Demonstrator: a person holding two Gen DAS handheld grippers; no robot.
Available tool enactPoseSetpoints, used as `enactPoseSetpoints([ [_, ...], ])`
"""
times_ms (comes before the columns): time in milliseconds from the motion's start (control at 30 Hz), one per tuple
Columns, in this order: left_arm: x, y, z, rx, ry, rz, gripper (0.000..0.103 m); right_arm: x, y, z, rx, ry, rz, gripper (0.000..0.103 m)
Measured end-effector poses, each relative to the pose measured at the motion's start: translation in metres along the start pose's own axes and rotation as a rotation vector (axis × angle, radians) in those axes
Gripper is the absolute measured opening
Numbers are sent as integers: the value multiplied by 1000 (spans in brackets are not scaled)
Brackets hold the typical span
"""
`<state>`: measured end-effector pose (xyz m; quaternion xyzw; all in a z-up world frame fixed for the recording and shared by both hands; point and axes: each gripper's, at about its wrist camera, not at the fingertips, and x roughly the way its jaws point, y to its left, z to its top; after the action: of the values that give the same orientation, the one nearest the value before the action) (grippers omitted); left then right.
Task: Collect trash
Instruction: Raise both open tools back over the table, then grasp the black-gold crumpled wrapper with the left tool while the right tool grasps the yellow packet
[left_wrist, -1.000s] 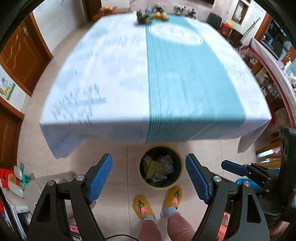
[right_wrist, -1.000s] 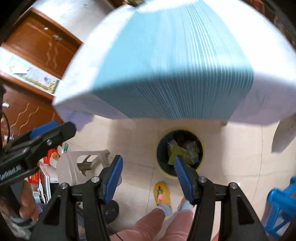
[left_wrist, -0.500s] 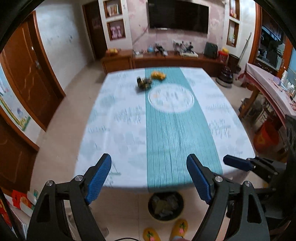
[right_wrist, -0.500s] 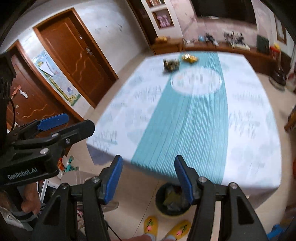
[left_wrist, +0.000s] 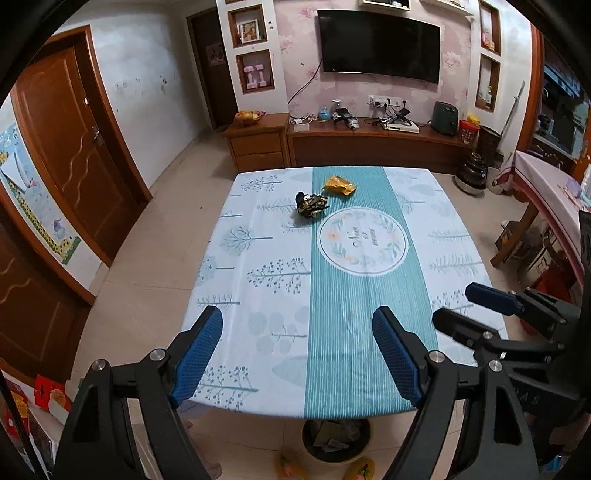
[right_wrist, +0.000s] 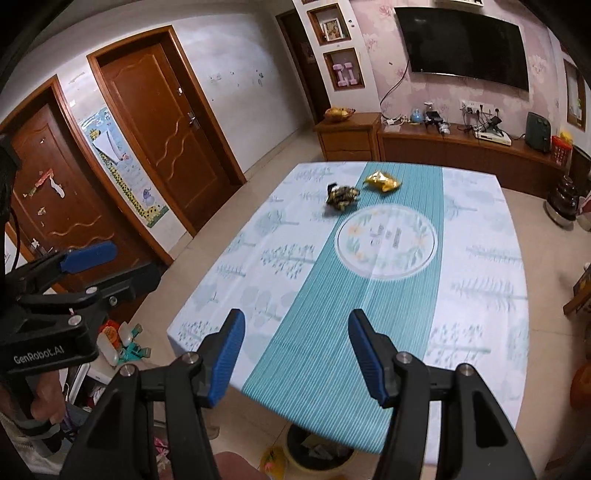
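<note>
Two fisheye views, each from a camera just behind a hand-held gripper, look forward and down over the near edge of a table (left_wrist: 258, 295) toward the far wall with a TV (left_wrist: 380, 46). The left view faces the table squarely; the right view sits further right and angles leftward, taking in the doors (right_wrist: 162, 122). Both share the whole tabletop, the bin (left_wrist: 336, 439) below its near edge, and each other's gripper at the frame side.
</note>
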<state>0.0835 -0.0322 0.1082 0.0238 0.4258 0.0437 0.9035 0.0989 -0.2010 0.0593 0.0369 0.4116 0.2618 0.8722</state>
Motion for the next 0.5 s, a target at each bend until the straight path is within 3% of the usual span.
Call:
enactPoseSetpoints([
  [233,46,17,42,5,43,-55,82,20,-20,37,49,-18,-25,58],
  [500,155,46,116,23,152,-183,82,69,-46,79,184,-31,-120,58],
])
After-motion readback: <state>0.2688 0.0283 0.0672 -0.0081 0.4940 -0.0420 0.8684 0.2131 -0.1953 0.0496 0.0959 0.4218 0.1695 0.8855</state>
